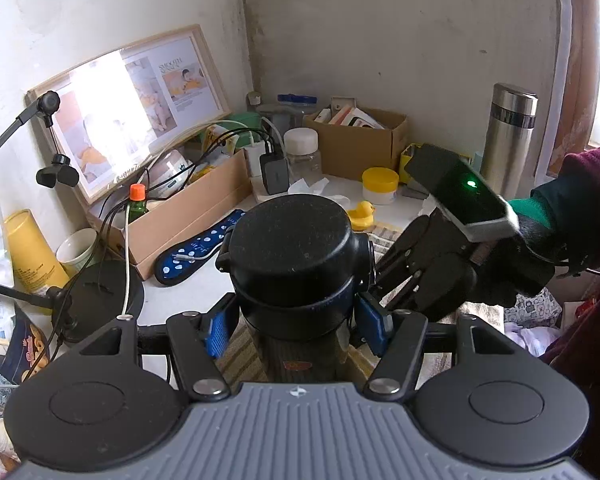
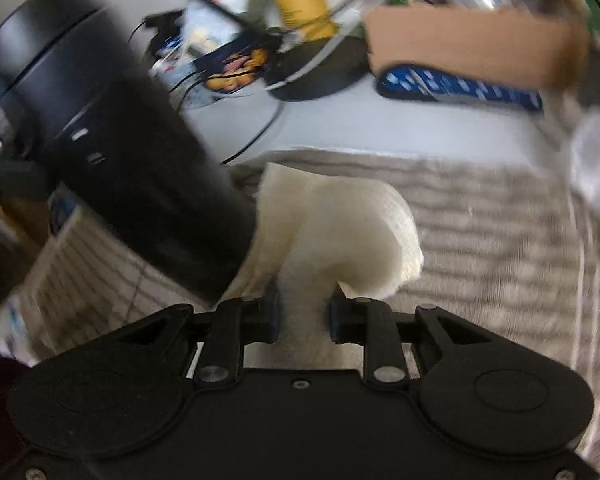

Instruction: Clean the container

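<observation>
A black container with a black lid (image 1: 296, 248) stands upright between the blue pads (image 1: 218, 332) of my left gripper (image 1: 296, 330), which is shut on its body. In the right wrist view the same container (image 2: 112, 152) leans across the left side, blurred. My right gripper (image 2: 304, 316) is shut on a folded white cloth (image 2: 340, 232), whose left edge touches the container's side. From the left wrist view the right gripper (image 1: 384, 280) sits close at the container's right, held by a gloved hand (image 1: 500, 276); its fingertips are hidden behind the container.
A striped towel (image 2: 480, 216) covers the table under the work. A cardboard box (image 1: 188, 220), a blue spotted item (image 1: 196, 252), a lamp base with cables (image 1: 100, 296), a yellow duck (image 1: 362, 214), a yellow-lidded jar (image 1: 380, 186) and a steel flask (image 1: 508, 140) crowd the far side.
</observation>
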Tool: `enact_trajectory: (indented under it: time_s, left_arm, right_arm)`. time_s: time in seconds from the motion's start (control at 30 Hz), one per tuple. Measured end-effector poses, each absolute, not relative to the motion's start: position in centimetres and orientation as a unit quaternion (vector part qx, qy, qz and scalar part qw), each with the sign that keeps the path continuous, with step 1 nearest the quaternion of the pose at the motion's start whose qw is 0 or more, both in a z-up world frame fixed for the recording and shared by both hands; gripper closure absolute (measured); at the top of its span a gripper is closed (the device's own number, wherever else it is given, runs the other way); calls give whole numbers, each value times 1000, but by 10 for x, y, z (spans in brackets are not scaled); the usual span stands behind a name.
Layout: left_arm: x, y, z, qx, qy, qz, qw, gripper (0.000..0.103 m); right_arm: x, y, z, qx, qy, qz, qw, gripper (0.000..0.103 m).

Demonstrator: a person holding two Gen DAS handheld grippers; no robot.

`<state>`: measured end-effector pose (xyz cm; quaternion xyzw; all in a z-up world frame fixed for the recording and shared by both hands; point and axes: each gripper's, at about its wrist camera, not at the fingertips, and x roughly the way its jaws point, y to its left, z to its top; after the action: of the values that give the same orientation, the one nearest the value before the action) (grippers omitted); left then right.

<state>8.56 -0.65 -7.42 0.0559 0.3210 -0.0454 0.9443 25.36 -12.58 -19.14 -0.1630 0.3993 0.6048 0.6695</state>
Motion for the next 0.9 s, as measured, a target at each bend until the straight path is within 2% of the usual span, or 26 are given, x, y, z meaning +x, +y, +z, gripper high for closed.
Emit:
enact_trajectory:
  time_s: [0.07,0.23,0.43,0.5,0.6,0.8,0.9]
  left_arm:
    - [86,-6,-74,56,321,-47,944,41]
    - [92,-14,-74,53,322,-40,944,41]
    - [93,-10,-71,30,332,-39,942,41]
    - [94,-10,-69,15,342,-37,939,35]
    - [92,-7,-66,-24,346,-32,937,31]
    - [95,15,-60,-199,349,11,916,29]
    - [99,12,-58,-206,355,38,911,29]
  right_arm:
    - [257,-128,-188,-157,400,614,662,80]
    - [293,-149,-186,2,465,619,633,80]
    - [308,-169,-169,143,474,625,604,81]
    - [308,-174,-161,169,467,624,603,81]
    - [305,-175,-154,184,459,625,604,81]
    - [301,-171,-151,152,450,636,608,80]
    - [298,-170,-153,143,449,640,607,80]
